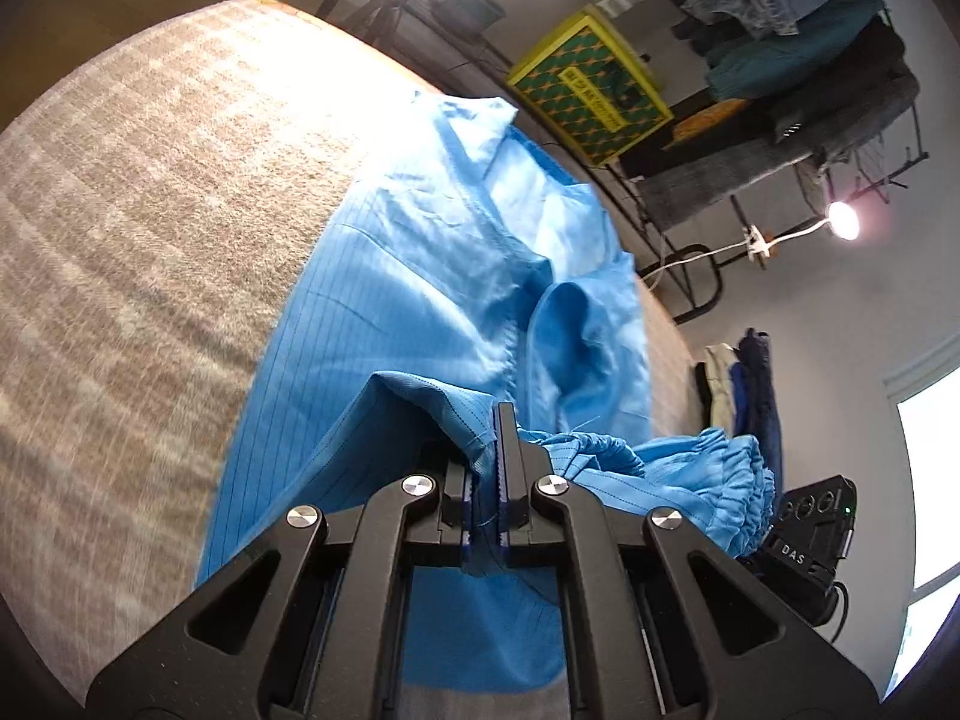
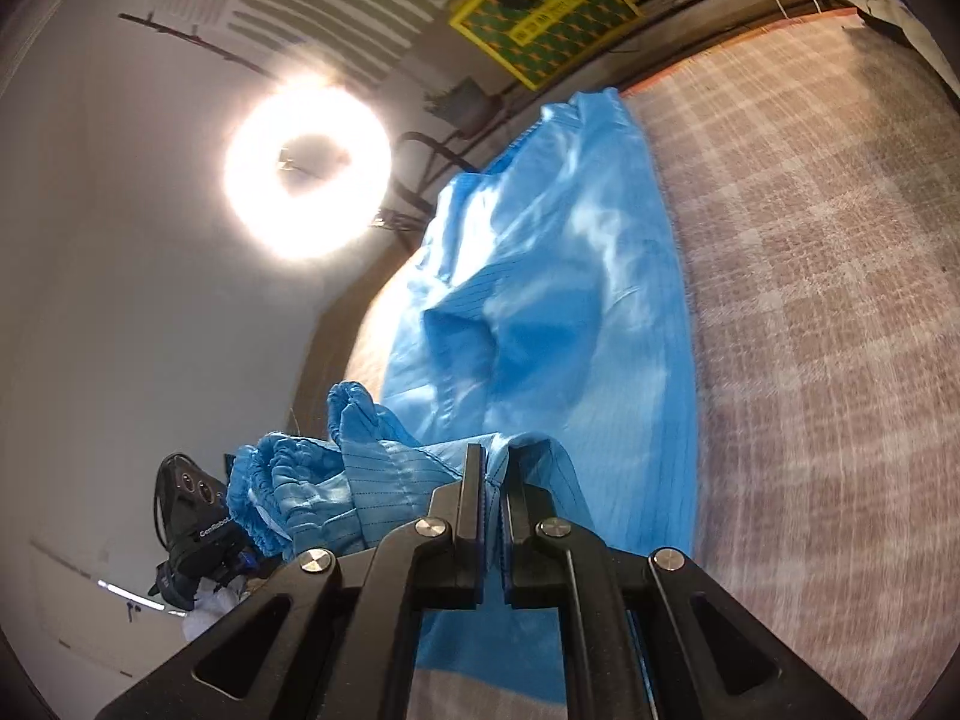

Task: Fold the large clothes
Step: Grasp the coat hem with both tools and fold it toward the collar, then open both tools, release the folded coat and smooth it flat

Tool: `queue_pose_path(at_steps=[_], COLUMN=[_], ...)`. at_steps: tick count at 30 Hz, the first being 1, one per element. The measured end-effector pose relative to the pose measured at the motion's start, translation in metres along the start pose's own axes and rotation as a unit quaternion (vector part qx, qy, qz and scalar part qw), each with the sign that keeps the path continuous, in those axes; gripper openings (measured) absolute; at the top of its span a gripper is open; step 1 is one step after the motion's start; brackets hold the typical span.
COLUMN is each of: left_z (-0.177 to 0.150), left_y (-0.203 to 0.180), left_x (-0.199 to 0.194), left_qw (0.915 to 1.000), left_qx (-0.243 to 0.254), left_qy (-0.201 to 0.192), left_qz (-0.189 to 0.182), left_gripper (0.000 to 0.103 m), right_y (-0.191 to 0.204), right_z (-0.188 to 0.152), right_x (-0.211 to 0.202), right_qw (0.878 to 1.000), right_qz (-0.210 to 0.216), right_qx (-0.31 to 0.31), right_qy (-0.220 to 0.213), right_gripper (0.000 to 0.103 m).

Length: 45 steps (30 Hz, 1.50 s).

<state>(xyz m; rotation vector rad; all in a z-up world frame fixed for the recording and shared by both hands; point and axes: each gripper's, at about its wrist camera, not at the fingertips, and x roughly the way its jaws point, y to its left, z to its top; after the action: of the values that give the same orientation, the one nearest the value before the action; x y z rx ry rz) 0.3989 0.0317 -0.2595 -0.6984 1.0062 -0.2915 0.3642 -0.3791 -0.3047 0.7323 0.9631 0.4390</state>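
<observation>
I'm over a bed w/ a beige plaid cover (image 1: 132,228); the blue garment (image 1: 420,276) lies stretched along it, collar end far from me. Room: grey walls, ring light (image 2: 306,171) glaring, yellow-framed green box (image 1: 591,87) by the far edge.

Left view only: rack (image 1: 840,60) piled w/ dark clothes, small lamp (image 1: 843,219), window at the right rim, a few folded clothes (image 1: 744,384) at the bed's far side. Right view only: striped wall panel (image 2: 312,6) top left. Each view catches the other gripper's black body past a gathered elastic cuff.

No containers whose contents I can make out.

My left gripper (image 1: 497,420) is clamped tight on a blue hem; right gripper (image 2: 493,468) likewise pinches the hem, cloth raised off the cover near me.
</observation>
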Motion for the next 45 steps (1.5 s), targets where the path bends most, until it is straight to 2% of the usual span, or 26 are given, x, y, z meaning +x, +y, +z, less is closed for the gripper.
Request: queue_pose_path(at_steps=[4, 9, 14, 15, 17, 18, 19, 20, 21, 22, 23, 26, 28, 31, 35, 39, 41, 42, 43, 45], left_z=[0.005, 0.007, 0.008, 0.008, 0.011, 0.012, 0.013, 0.015, 0.017, 0.020, 0.022, 0.025, 0.024, 0.018, 0.005, -0.005, -0.008, -0.009, -0.011, -0.016], left_y=[0.005, 0.011, 0.006, 0.005, 0.007, 0.008, 0.009, 0.010, 0.010, 0.011, 0.011, 0.012, 0.018, 0.030, 0.039, 0.036, 0.034, 0.034, 0.036, 0.037], left_x=[0.018, 0.031, 0.027, 0.025, 0.020, 0.015, 0.009, 0.003, -0.001, -0.008, -0.013, -0.028, -0.033, -0.032, -0.023, -0.006, 0.003, 0.009, 0.014, 0.021], left_qw=[0.9999, 0.9997, 0.9996, 0.9995, 0.9995, 0.9995, 0.9993, 0.9990, 0.9988, 0.9984, 0.9982, 0.9973, 0.9966, 0.9962, 0.9953, 0.9928, 0.9913, 0.9895, 0.9868, 0.9809], left_qx=[0.006, 0.003, 0.014, 0.014, 0.006, 0.002, -0.005, -0.011, -0.017, -0.021, -0.020, 0.008, 0.021, 0.039, 0.064, 0.088, 0.092, 0.093, 0.094, 0.107], left_qy=[0.004, 0.004, -0.007, -0.009, -0.016, -0.022, -0.033, -0.041, -0.045, -0.051, -0.056, -0.071, -0.074, -0.060, -0.031, -0.008, -0.001, 0.003, 0.005, -0.004], left_qz=[0.015, 0.022, 0.025, 0.027, 0.027, 0.022, 0.017, 0.014, 0.013, 0.011, 0.005, 0.014, 0.027, 0.050, 0.067, 0.081, 0.094, 0.111, 0.132, 0.163], left_gripper=[0.003, 0.003, 0.004, 0.008, 0.030, 0.036, 0.047, 0.059, 0.064, 0.070, 0.070, 0.070, 0.070, 0.069, 0.066, 0.065, 0.052, 0.049, 0.047, 0.047], right_y=[-0.013, -0.028, -0.025, -0.025, -0.025, -0.025, -0.024, -0.023, -0.022, -0.020, -0.018, -0.012, -0.011, -0.017, -0.023, -0.019, -0.011, -0.005, -0.001, 0.006], right_z=[0.005, 0.010, 0.012, 0.012, 0.014, 0.015, 0.016, 0.017, 0.018, 0.020, 0.021, 0.022, 0.020, 0.012, 0.000, -0.012, -0.016, -0.018, -0.019, -0.022], right_x=[0.008, 0.011, 0.013, 0.013, 0.012, 0.012, 0.010, 0.005, 0.001, -0.003, -0.009, -0.024, -0.030, -0.031, -0.023, -0.008, -0.003, 0.001, 0.003, 0.011], right_qw=[0.999, 0.998, 0.999, 0.999, 0.999, 0.999, 0.999, 0.999, 0.999, 1.000, 1.000, 0.999, 0.998, 0.998, 0.995, 0.990, 0.988, 0.984, 0.982, 0.970], right_qz=[-0.024, -0.033, -0.036, -0.034, -0.026, -0.022, -0.020, -0.019, -0.016, -0.016, -0.018, -0.034, -0.046, -0.049, -0.068, -0.091, -0.100, -0.114, -0.126, -0.173], right_qx=[0.021, 0.045, 0.030, 0.028, 0.029, 0.030, 0.033, 0.033, 0.030, 0.026, 0.019, -0.012, -0.033, -0.044, -0.062, -0.090, -0.104, -0.120, -0.131, -0.162], right_qy=[0.003, 0.006, 0.015, 0.016, 0.016, 0.016, 0.014, 0.007, 0.001, -0.006, -0.014, -0.025, -0.023, -0.002, 0.031, 0.055, 0.059, 0.059, 0.059, 0.063], right_gripper=[0.001, 0.001, 0.004, 0.006, 0.013, 0.031, 0.046, 0.051, 0.059, 0.063, 0.064, 0.063, 0.059, 0.051, 0.049, 0.039, 0.031, 0.026, 0.020, 0.016])
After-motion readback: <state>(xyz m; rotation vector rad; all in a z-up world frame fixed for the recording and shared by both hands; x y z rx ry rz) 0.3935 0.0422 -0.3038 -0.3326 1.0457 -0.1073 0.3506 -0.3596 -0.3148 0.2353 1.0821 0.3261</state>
